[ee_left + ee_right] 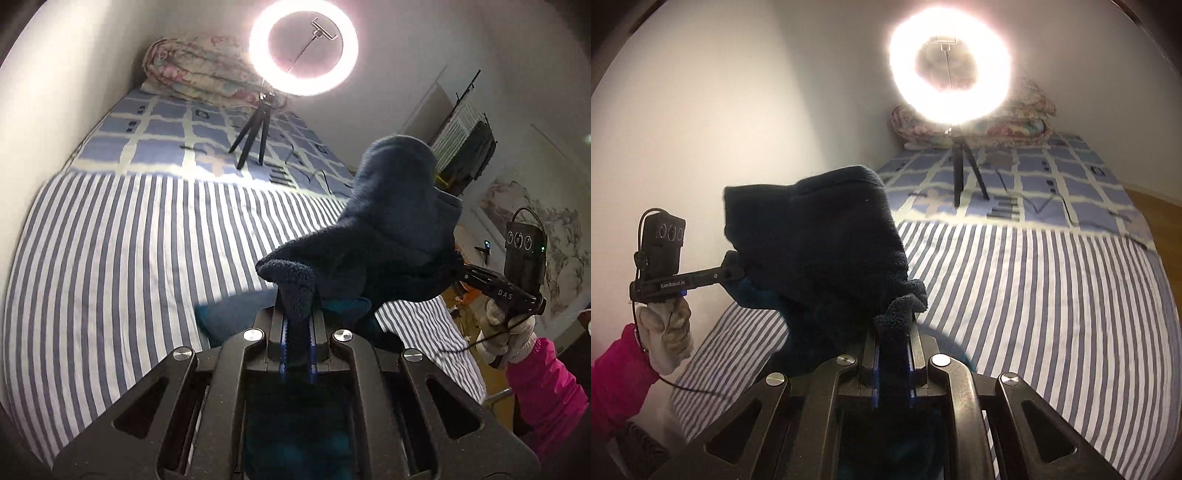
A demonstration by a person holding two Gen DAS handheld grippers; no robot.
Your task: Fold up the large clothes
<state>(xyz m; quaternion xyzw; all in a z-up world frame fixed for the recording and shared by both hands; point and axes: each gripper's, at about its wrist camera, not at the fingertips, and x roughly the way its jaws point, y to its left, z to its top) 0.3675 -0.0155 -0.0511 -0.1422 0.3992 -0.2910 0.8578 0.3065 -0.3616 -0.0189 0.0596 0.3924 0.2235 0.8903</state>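
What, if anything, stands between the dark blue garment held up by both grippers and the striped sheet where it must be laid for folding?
Nothing visible. The left gripper and right gripper each pinch the dark blue garment above the striped sheet, bare below it. The ring light tripod stands farther back.

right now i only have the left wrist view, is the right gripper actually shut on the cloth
Observer: yes, the right gripper is shut on a bunched edge of the cloth.
Operator: and my left one, seen from that side
Observer: the left gripper has its tip buried in the far end of the cloth.
Operator: anything trailing off it
Observer: a thin cable drops from it past the gloved left hand and lies across the striped sheet.
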